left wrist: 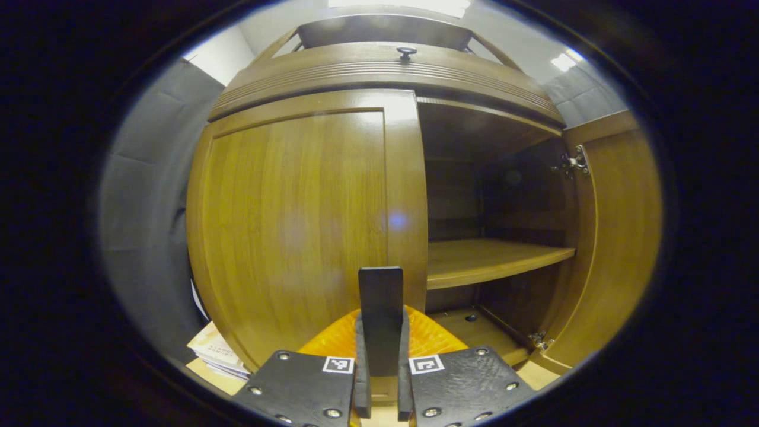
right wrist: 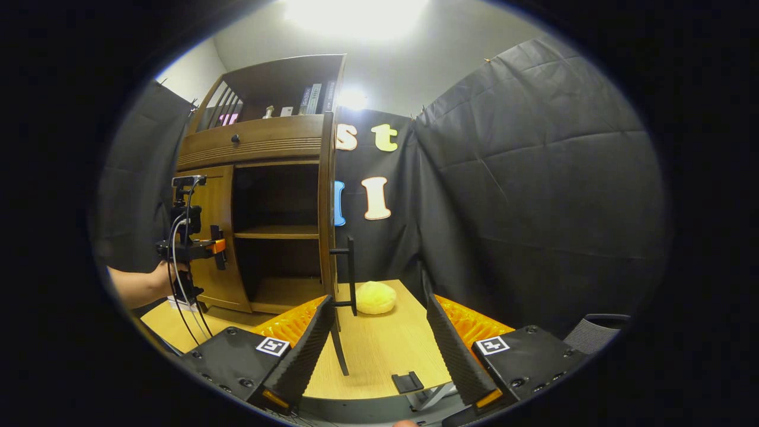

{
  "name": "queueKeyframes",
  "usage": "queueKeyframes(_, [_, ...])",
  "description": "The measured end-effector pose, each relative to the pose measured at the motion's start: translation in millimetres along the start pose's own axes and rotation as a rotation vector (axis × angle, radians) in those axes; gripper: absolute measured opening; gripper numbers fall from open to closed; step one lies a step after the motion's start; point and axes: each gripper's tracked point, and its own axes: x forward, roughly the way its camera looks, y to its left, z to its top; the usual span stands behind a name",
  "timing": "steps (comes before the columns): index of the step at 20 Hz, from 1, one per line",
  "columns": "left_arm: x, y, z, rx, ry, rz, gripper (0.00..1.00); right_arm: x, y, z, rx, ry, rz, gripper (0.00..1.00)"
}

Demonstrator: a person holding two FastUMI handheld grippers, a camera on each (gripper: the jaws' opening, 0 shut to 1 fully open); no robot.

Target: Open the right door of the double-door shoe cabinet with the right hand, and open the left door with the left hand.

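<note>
Black cloth walls surround the shoe cabinet (right wrist: 261,178), whose right door (right wrist: 326,225) stands open. Left gripper (left wrist: 380,397) clamps the left door handle (left wrist: 380,308); right gripper (right wrist: 379,356) gapes empty near the right door.

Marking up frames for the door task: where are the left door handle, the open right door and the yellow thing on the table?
left door handle (left wrist: 380,308): left gripper view, bar.
right door (right wrist: 325,201): right gripper view, edge.
yellow thing (right wrist: 375,297): right gripper view, middle.

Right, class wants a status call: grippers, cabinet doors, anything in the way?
Left gripper shut on left door's handle; left door still closed. Right gripper open, off the right door, which stands open. Nothing blocking the left door's swing.
</note>
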Motion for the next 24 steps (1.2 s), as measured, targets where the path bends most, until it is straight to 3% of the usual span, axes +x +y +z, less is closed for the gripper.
queueKeyframes(3, [-15, 2, 1, 0.008, -0.004, -0.007, 0.22, 4, 6, -1, 0.004, -0.004, 0.019, 1.0])
queueKeyframes(17, [-108, 33, 0, -0.022, 0.014, -0.027, 0.19, 30, 75, 9, 0.011, -0.027, 0.152, 0.98])
queueKeyframes(18, [-114, 37, 1, -0.023, 0.016, -0.027, 0.2, 31, 80, 9, 0.01, -0.027, 0.162, 0.94])
queueKeyframes(20, [-127, 45, 0, -0.03, 0.018, -0.026, 0.22, 35, 90, 9, 0.013, -0.027, 0.183, 0.98])
queueKeyframes(21, [-134, 48, -4, -0.037, 0.028, -0.026, 0.16, 36, 96, 10, 0.014, -0.026, 0.195, 0.98])
queueKeyframes(22, [-140, 52, -4, -0.043, 0.025, -0.025, 0.16, 37, 101, 9, 0.014, -0.027, 0.204, 0.94])
queueKeyframes(24, [-149, 61, -3, -0.042, 0.027, -0.019, 0.19, 39, 112, 10, 0.014, -0.028, 0.226, 0.98])
